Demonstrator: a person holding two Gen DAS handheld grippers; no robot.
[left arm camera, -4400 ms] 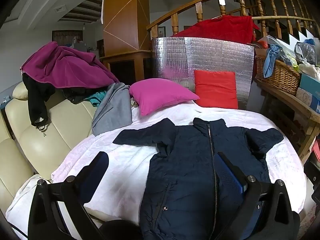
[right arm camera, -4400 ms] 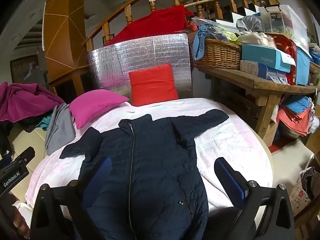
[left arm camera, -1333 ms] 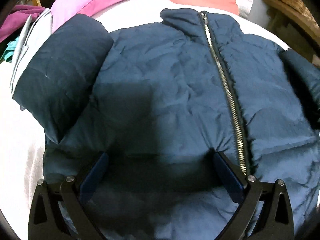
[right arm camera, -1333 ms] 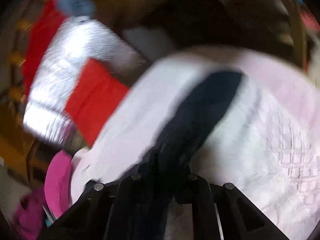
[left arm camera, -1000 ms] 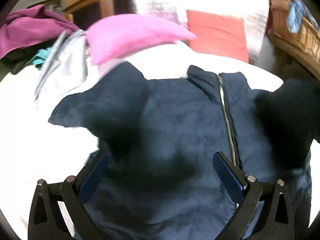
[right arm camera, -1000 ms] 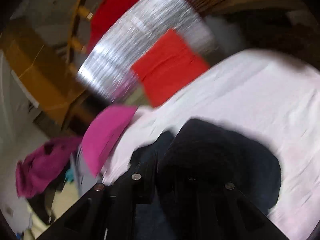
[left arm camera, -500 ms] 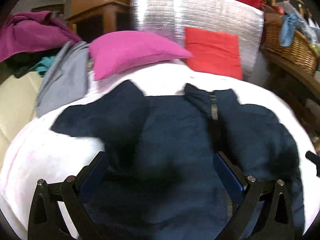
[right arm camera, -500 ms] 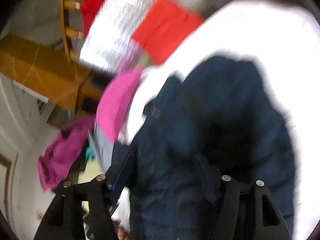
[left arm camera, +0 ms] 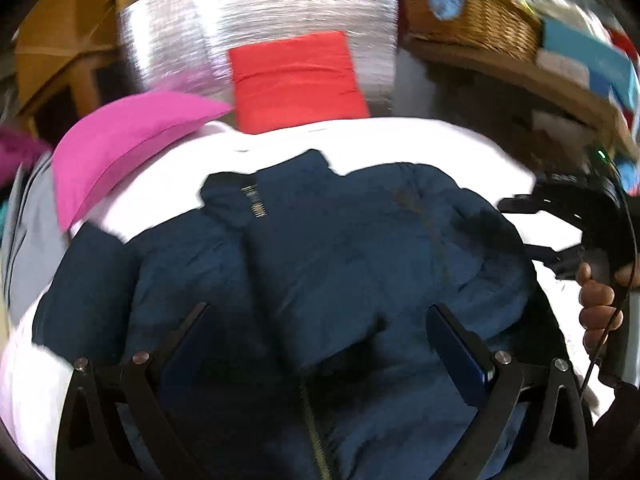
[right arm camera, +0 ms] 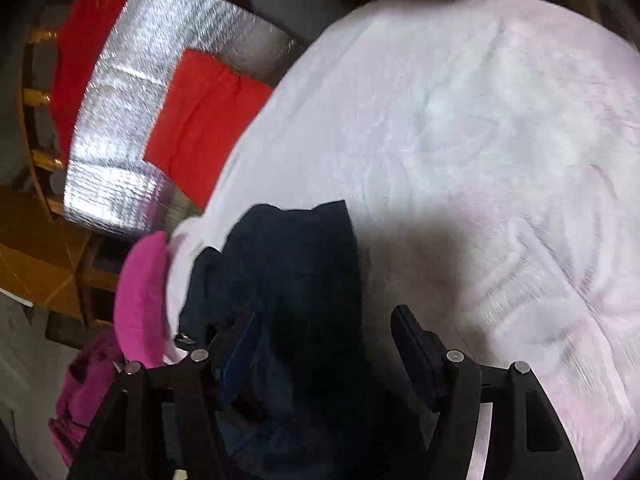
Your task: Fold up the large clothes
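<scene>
1. A dark navy padded jacket point(left arm camera: 320, 248) was seen laid front-up on a pale pink blanket point(right arm camera: 480, 140) that covered the sofa, its collar point(left arm camera: 256, 192) turned toward the far edge of the blanket.
2. The jacket's right sleeve point(left arm camera: 472, 248) was found folded inward over the chest, while the other sleeve point(left arm camera: 80, 292) was spread out toward the left edge of the blanket.
3. The zipper point(left arm camera: 314, 436) was visible only on the lower part of the jacket, near the blanket's near edge.
4. The left hand-held gripper point(left arm camera: 320, 348) was held above the lower chest of the jacket, released, with its jaws wide apart and nothing between them.
5. The right hand-held gripper point(right arm camera: 320, 344) was seen over the jacket's right edge, released, its jaws parted; dark fabric lay beneath and between them, but no clamping could be made out.
6. In the left wrist view, the right hand-held gripper point(left arm camera: 560, 216) and the hand point(left arm camera: 600, 304) carrying it were seen beside the right edge of the jacket.
7. A pink pillow point(left arm camera: 128, 140) and a red cushion point(left arm camera: 296, 80) were set at the far edge of the blanket, with a silver foil panel point(left arm camera: 260, 12) standing behind them.
8. A wicker basket point(left arm camera: 476, 28) was seen on a wooden shelf beyond the far right corner.
</scene>
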